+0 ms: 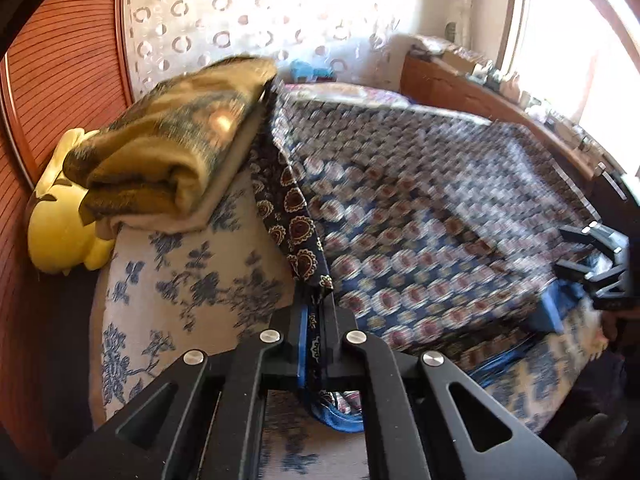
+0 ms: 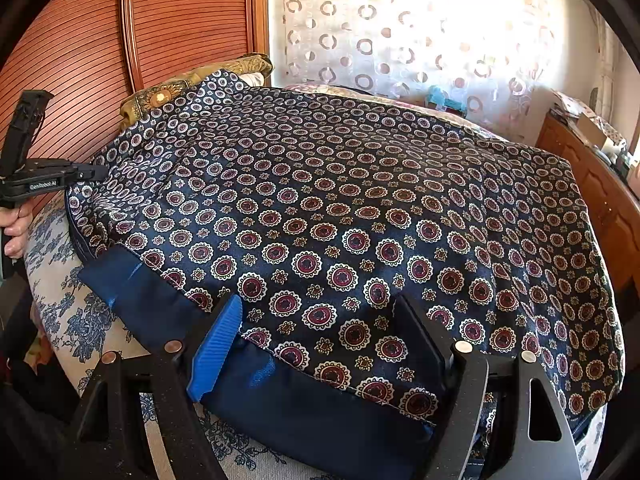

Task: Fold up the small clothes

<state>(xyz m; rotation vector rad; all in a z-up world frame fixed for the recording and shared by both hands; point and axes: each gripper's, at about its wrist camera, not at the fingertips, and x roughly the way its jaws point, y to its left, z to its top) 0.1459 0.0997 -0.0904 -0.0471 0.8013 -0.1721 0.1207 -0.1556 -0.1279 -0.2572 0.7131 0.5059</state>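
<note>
A fold is judged under way: the navy medallion-print silky garment (image 2: pixel 340 208) is pinched by the left gripper (image 1: pixel 318 320) at nine o'clock; the right gripper (image 2: pixel 320 332), jaws spread, must be closed on the hem.

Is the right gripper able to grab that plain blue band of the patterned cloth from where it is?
Probably yes: the right gripper is open, its fingers astride the blue band of the patterned garment, nothing between.

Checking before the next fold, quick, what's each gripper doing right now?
Left gripper: shut on an edge of the patterned garment.
Right gripper: open, jaws spread over the garment's near edge, gripping nothing.
</note>
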